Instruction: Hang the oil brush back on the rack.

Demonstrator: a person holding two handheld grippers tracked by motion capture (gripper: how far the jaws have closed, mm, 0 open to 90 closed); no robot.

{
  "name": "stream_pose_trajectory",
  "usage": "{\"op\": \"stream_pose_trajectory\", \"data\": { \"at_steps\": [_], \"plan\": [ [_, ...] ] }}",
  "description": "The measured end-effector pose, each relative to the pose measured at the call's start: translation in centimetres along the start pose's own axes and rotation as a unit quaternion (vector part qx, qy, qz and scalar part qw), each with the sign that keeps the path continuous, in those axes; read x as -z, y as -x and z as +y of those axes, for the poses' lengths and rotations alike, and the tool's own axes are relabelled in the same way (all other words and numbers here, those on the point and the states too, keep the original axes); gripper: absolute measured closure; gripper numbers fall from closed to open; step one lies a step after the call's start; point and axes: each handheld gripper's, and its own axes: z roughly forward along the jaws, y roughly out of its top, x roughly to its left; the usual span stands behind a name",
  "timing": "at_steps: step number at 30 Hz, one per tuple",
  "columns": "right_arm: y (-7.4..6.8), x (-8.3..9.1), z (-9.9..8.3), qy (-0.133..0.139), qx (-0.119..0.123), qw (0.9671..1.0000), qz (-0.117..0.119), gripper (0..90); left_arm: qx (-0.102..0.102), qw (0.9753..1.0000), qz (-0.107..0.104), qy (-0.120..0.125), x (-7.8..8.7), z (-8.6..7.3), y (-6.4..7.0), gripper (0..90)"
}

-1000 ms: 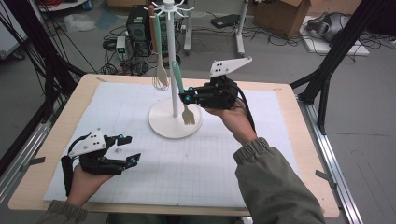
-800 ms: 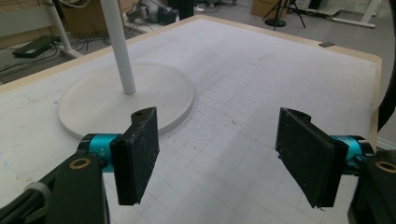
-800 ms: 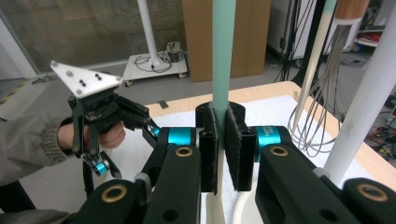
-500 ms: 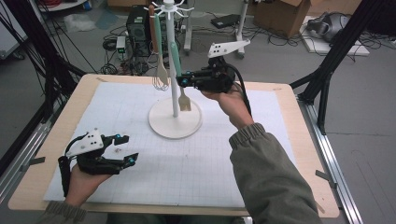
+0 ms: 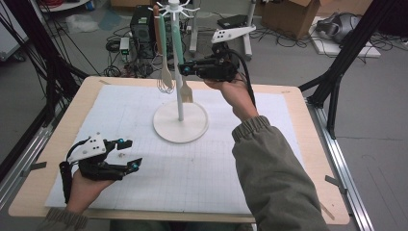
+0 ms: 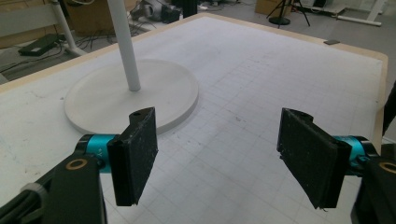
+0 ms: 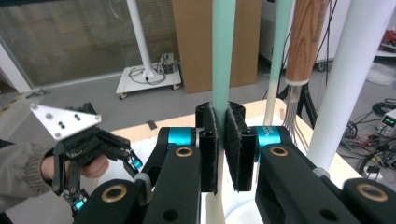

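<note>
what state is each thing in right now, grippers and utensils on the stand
right gripper: shut on the green-handled spatula
green-handled spatula: hanging upright on the stand
whisk: hanging, untouched
stand: upright on the mat
left gripper: open, holding nothing

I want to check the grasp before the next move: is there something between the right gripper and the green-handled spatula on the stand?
Nothing visible does. The right gripper has its jaws already closed on the green handle of the spatula. The stand's white pole and the whisk stand beside it, not between.
</note>
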Motion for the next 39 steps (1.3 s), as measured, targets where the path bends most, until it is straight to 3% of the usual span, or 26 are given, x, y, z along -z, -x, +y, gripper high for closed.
{"op": "stream_pose_trajectory", "data": {
  "at_steps": [14, 39],
  "plan": [
    [0.8, -0.8, 1.8, -0.013, 0.009, 0.9997, -0.018, 84.8, -0.002, 1.0000, -0.002, -0.006, -0.1, -0.2, 0.1, 29.1],
    [1.8, -0.8, 1.2, -0.007, -0.009, 0.9995, -0.030, 84.7, -0.001, 1.0000, -0.001, -0.003, 0.2, -0.1, 0.1, 29.1]
  ]
}}
